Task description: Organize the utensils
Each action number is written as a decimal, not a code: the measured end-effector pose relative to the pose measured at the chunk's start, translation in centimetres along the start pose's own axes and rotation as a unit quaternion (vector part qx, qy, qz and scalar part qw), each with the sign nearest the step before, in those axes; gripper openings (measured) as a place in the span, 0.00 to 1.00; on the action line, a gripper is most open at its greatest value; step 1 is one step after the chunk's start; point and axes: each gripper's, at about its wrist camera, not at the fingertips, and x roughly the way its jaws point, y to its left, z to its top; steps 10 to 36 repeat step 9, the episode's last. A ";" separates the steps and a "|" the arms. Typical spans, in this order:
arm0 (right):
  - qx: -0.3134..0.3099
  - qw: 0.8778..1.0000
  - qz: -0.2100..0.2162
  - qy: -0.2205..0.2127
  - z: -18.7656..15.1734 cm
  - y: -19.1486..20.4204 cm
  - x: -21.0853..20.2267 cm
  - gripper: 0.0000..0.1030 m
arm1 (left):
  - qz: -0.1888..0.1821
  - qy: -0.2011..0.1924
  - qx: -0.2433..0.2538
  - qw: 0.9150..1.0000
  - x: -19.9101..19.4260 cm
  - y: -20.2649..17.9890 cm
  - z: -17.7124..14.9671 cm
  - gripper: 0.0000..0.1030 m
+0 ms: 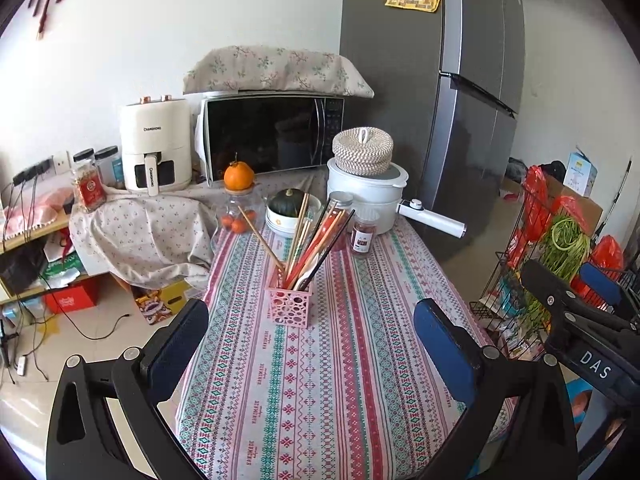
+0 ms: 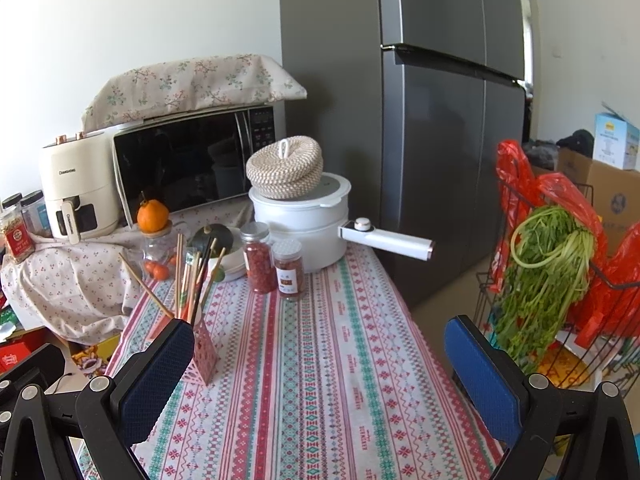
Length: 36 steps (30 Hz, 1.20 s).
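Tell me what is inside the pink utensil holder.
The pink utensil holder holds a bundle of chopsticks, wooden, red and dark, standing tilted and fanned out. Their lower ends are hidden by the holder's walls, so anything else at the bottom cannot be seen.

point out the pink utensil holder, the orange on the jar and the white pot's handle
pink utensil holder (image 1: 289, 306): left wrist view, on its perforated front wall
orange (image 1: 239, 176): left wrist view, middle of the fruit
white pot's handle (image 2: 387, 241): right wrist view, midway along the handle

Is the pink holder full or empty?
Full: the pink holder stands upright on the tablecloth with many chopsticks sticking out.
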 end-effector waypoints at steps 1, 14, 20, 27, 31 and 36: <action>-0.001 1.000 0.000 0.000 0.0 0.0 0.0 1.00 | 0.000 0.001 -0.001 1.000 0.1 0.1 0.0 1.00; 0.000 1.000 0.001 0.001 0.0 0.0 0.2 1.00 | -0.007 0.005 -0.008 1.000 0.5 0.3 0.0 1.00; 0.000 1.000 0.001 0.001 0.0 0.0 0.2 1.00 | -0.007 0.005 -0.008 1.000 0.5 0.3 0.0 1.00; 0.000 1.000 0.001 0.001 0.0 0.0 0.2 1.00 | -0.007 0.005 -0.008 1.000 0.5 0.3 0.0 1.00; 0.000 1.000 0.001 0.001 0.0 0.0 0.2 1.00 | -0.007 0.005 -0.008 1.000 0.5 0.3 0.0 1.00; 0.000 1.000 0.001 0.001 0.0 0.0 0.2 1.00 | -0.007 0.005 -0.008 1.000 0.5 0.3 0.0 1.00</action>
